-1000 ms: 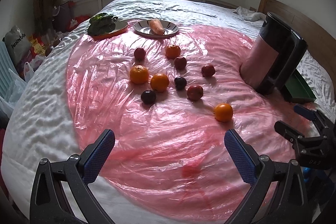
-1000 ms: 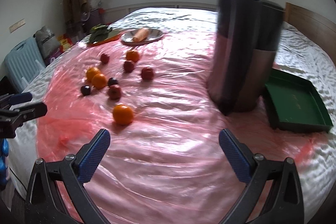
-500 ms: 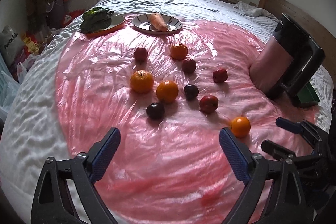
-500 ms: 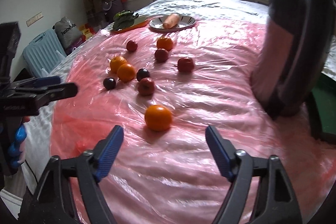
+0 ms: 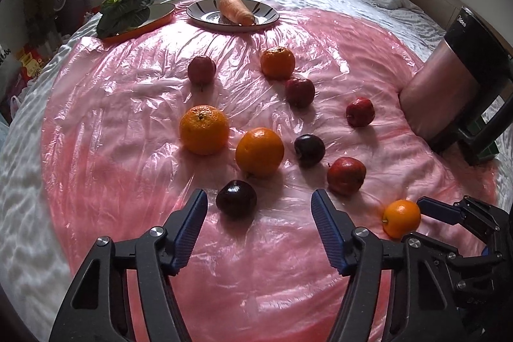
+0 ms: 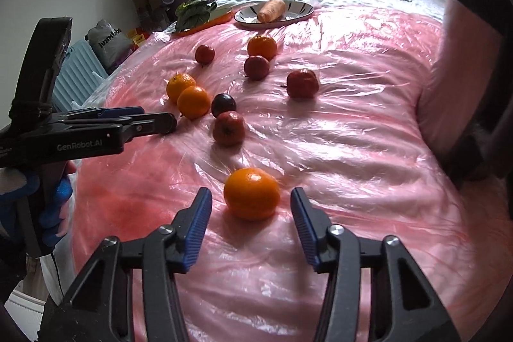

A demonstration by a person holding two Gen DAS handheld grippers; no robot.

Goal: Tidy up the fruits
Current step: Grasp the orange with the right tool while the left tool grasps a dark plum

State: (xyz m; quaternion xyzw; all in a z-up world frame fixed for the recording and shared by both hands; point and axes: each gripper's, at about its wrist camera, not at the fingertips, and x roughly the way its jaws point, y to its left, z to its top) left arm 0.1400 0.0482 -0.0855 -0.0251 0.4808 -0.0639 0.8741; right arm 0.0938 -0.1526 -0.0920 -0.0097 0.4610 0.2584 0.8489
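Several oranges, red apples and dark plums lie on a pink plastic sheet (image 5: 128,124) over a bed. My left gripper (image 5: 258,202) is open just short of a dark plum (image 5: 236,197); two oranges (image 5: 259,151) (image 5: 204,129) lie beyond it. My right gripper (image 6: 251,202) is open with its tips on either side of a lone orange (image 6: 251,193), not touching it. That orange (image 5: 401,218) and the right gripper (image 5: 449,218) show at the lower right of the left wrist view. The left gripper (image 6: 141,120) shows at the left of the right wrist view.
A plate with a carrot (image 5: 236,10) and an orange-rimmed plate with leafy greens (image 5: 128,13) sit at the far edge of the sheet. A tall dark and silver appliance (image 5: 461,85) stands at the right, with a green tray (image 5: 487,146) behind it.
Both grippers have moved forward and down toward the fruit. The left one has closed in on the dark plum, the right one on the lone orange. Both stay open.
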